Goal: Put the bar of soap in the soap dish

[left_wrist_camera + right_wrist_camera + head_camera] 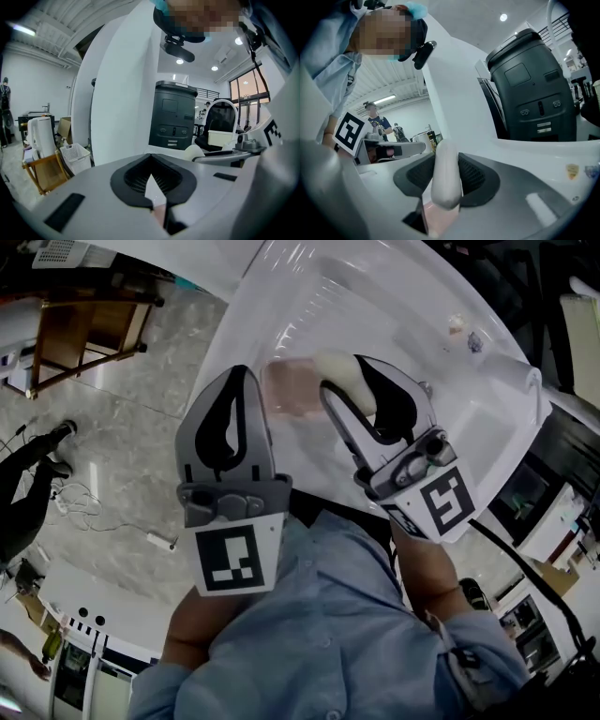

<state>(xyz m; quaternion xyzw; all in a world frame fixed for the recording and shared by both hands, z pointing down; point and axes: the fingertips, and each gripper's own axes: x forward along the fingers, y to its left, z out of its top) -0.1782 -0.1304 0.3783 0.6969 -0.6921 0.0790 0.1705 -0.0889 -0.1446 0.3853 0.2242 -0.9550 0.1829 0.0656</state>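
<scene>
In the head view my right gripper [345, 379] is shut on a cream-white oval bar of soap [336, 365], held over the white table. A pale pink translucent soap dish [286, 388] sits on the table just left of the soap, between the two grippers' tips. The right gripper view shows the soap [446, 178] upright between the black pads, with the pink dish [436, 213] below it. My left gripper [241, 373] hangs beside the dish with its jaws together and nothing in them. In the left gripper view its tips [150, 158] meet.
The white table [309, 296] curves away, with two small items [464, 332] at its far right. Beyond its left edge lie a marble floor and a wooden stool [75, 334]. A dark grey machine [172, 115] stands behind the table.
</scene>
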